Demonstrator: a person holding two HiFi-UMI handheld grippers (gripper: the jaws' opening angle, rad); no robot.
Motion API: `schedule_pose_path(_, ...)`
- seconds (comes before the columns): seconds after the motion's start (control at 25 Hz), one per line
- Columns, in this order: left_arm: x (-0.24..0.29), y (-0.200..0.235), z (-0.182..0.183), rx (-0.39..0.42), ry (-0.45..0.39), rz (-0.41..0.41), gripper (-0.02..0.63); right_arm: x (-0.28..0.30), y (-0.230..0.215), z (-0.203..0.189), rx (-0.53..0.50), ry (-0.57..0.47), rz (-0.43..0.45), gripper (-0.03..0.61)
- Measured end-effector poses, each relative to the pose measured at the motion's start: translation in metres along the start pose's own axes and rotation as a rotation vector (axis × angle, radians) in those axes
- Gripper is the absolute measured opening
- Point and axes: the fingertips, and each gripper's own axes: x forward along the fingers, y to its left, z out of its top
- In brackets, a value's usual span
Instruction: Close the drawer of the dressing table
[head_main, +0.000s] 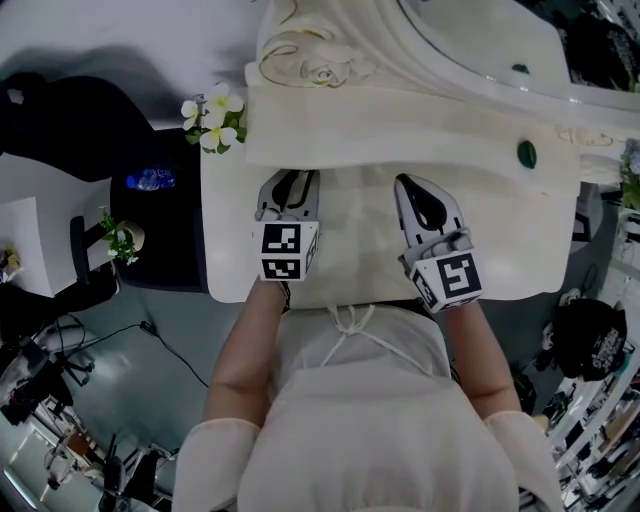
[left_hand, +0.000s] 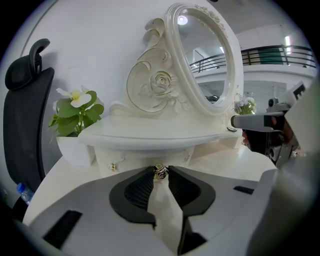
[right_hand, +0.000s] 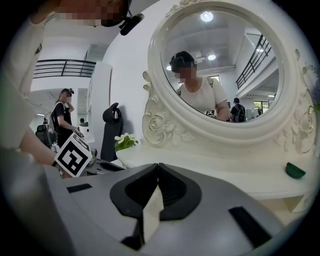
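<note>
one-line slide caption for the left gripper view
Left claw grips the gold drawer knob beneath the oval mirror.

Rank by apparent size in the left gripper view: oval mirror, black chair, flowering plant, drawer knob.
1. oval mirror and black chair: they look about alike. The chair sits at the warped edge of the wide-angle picture, so I won't rank them.
2. flowering plant
3. drawer knob: clearly the smallest.

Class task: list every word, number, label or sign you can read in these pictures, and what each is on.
No text can be read.
Square black-and-white markers on the two white cubes: patterns, not letters.
White print on the black round object at the right: too blurred.
Blue label on the plastic bottle: too small.
</note>
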Motion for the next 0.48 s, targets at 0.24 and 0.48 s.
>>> schedule_pose_path(0.24,-0.004,-0.006,0.001,-0.016,0.001,-0.033,0.118,-0.009,0.002,0.005,-0.005,-0.011,0.002,0.006)
schedule_pose_path(0.48,-0.026,-0.01,0.007,-0.018,-0.032,-0.036,0.221,-0.02,0.009,0.013,-0.002,-0.038,0.003,0.008)
